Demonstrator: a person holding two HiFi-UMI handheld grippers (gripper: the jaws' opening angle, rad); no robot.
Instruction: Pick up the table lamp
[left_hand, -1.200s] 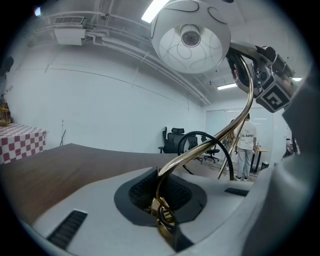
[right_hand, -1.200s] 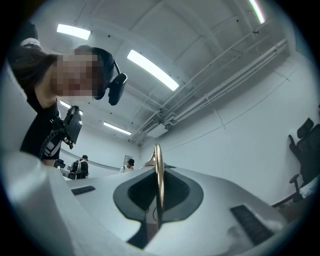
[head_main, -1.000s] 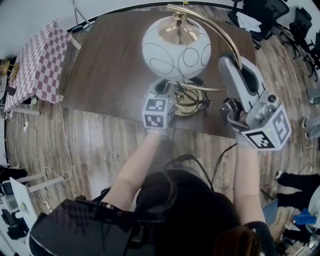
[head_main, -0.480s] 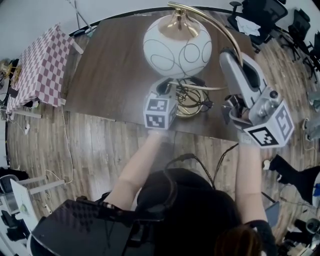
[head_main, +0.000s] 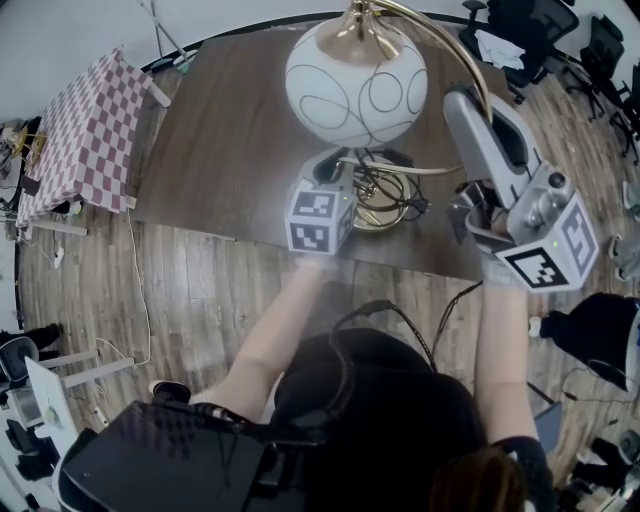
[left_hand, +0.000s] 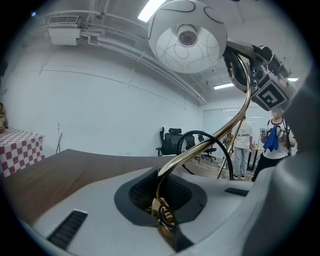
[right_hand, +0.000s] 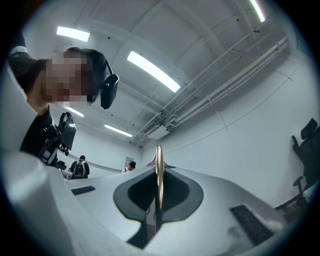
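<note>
While both tongs hold tight, the table lamp (head_main: 355, 85) looks bigger & higher in the head view vs 1 s ago, so the lift seems to be starting. Can't tell if its base (head_main: 383, 205) is off the bench (head_main: 215, 150) yet. The left tongs (left_hand: 162, 212) pinch the gold rod (left_hand: 215, 135) low down. The right tongs (right_hand: 157, 200) pinch it higher up.

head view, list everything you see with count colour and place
lamp: 1, white globe shade, gold stem and base, centre, above table
table: 1, dark brown, centre
checked cloth: 1, red and white, left
chairs: several, black, top right
floor: 1, grey-brown wood, all round
arms: 2, bare, bottom
left tongs: 1, grey, shut on lamp stem near base
right tongs: 1, grey, shut on lamp stem higher up
</note>
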